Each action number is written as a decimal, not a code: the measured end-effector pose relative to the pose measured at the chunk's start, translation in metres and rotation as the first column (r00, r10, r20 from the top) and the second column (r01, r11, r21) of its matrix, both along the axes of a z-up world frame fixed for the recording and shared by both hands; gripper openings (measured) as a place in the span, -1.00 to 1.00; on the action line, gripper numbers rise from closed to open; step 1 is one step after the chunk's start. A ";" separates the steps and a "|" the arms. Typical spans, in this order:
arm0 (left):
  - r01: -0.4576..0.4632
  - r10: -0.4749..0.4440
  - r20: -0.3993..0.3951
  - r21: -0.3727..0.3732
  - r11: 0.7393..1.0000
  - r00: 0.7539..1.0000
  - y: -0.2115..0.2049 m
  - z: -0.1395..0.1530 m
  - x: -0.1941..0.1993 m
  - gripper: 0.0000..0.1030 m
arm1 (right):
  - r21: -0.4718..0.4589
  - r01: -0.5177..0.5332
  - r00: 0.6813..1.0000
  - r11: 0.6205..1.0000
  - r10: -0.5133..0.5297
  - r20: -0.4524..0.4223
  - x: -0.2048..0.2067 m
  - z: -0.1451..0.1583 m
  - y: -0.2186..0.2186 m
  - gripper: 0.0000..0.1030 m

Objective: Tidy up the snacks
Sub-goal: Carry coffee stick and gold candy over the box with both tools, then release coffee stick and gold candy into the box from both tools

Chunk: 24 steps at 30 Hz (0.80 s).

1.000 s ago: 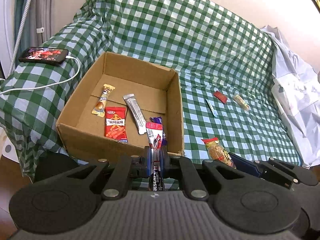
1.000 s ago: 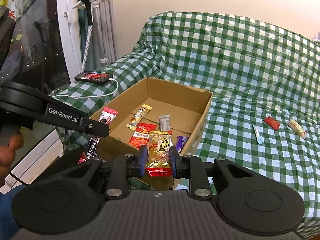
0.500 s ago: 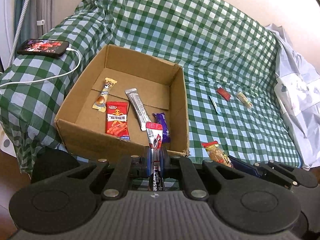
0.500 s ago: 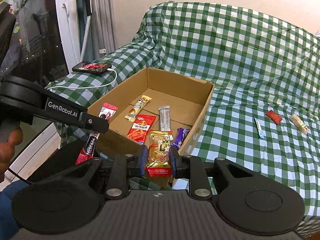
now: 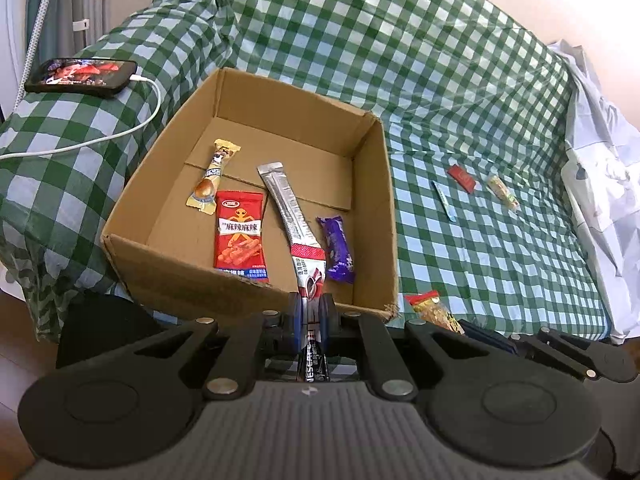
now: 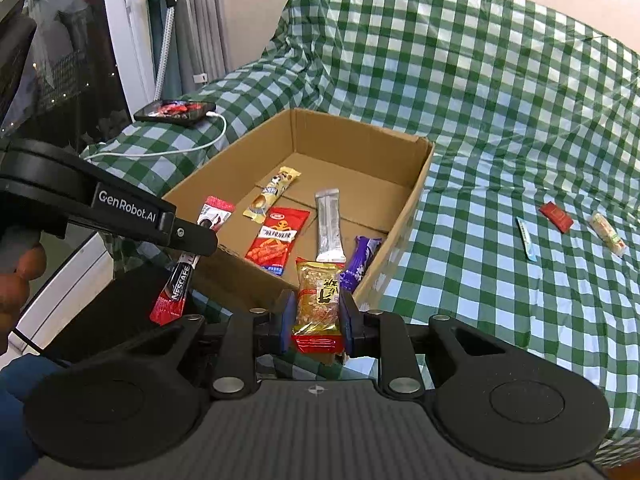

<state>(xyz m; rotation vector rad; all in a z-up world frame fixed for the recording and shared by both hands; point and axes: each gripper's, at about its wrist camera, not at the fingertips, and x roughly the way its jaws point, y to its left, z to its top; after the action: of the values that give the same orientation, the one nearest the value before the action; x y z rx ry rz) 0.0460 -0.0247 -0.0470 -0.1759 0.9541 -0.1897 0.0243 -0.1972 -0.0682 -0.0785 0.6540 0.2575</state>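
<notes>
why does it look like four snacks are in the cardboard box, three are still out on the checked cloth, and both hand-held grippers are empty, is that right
Not quite: neither is empty. The left hand-held gripper is shut on a coffee stick, shown in the left wrist view, and the right hand-held gripper on a yellow snack pack, shown in the right wrist view. Four in the cardboard box and three on the checked cloth stand.

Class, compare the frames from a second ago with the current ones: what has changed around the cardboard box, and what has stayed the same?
Both grippers have moved closer to the cardboard box, which looms larger in both views. Nothing was picked up or released: the left gripper stays shut on the Nescafe stick, the right gripper on the yellow snack pack. The four snacks in the box, the three small items on the checked cloth and the phone lie unmoved.
</notes>
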 end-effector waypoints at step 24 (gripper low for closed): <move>-0.060 0.066 -0.066 0.095 0.994 0.996 0.028 -0.031 0.146 -0.82 | 0.018 -0.030 0.999 0.999 0.031 -0.035 0.138 -0.008 0.022 -0.51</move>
<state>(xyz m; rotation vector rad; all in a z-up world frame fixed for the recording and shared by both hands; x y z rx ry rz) 0.1916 0.0034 -0.0782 -0.1275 1.0226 -0.0816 0.1619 -0.1753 -0.0762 -0.0677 0.6857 0.2945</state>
